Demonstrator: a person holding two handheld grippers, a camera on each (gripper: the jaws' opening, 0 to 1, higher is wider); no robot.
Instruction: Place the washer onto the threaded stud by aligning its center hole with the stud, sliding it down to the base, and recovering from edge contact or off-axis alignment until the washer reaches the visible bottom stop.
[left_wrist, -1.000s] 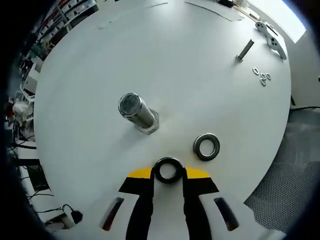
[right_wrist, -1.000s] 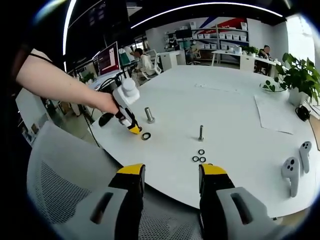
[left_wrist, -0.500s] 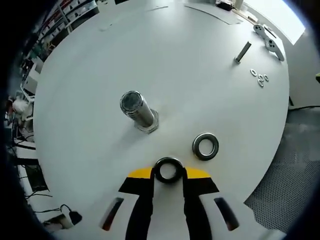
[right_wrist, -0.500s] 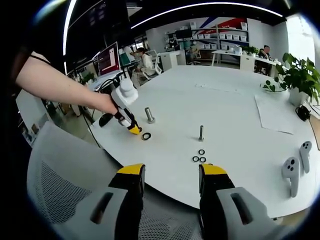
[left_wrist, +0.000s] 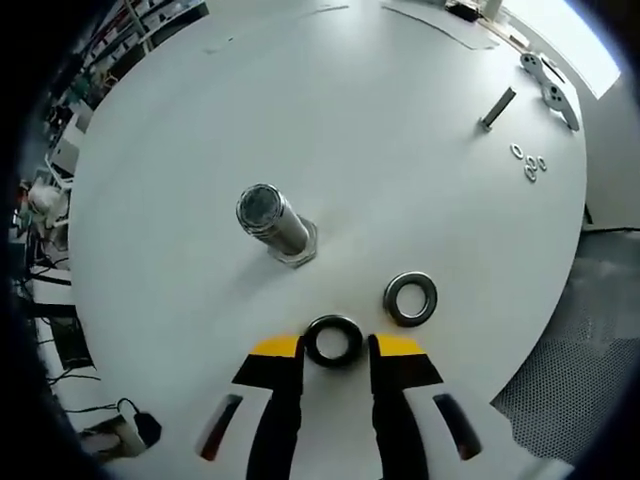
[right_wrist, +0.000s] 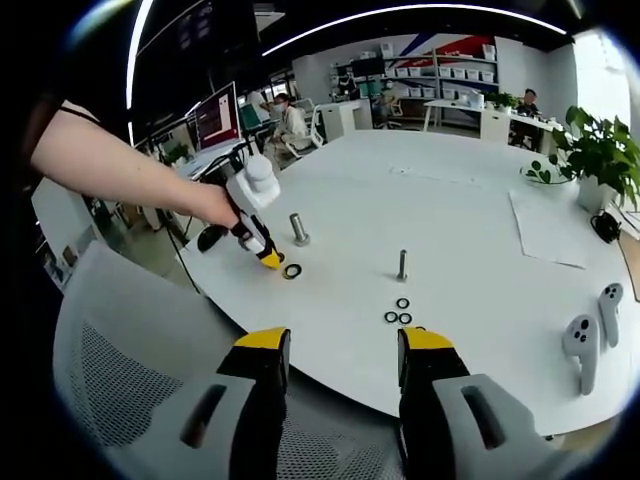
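Your left gripper (left_wrist: 335, 347) hangs over the near edge of the white desk (left_wrist: 400, 150), and its yellow-tipped jaws have a dark washer (left_wrist: 334, 340) between them. The tips flank the ring closely, but you cannot tell whether they are pressing on it or whether it lies loose on the desk.

The threaded stud (left_wrist: 272, 224) stands upright on its hex base farther in and a little to the left, well apart from that washer. A second washer (left_wrist: 411, 298) lies flat just to the right of the jaws.

Your right gripper (right_wrist: 334, 352) is held back off the desk, above a mesh chair (right_wrist: 110, 370), with its jaws wide apart and nothing between them. Ahead of it a smaller bolt (right_wrist: 402, 265) stands with three small washers (right_wrist: 399, 313) lying near it.
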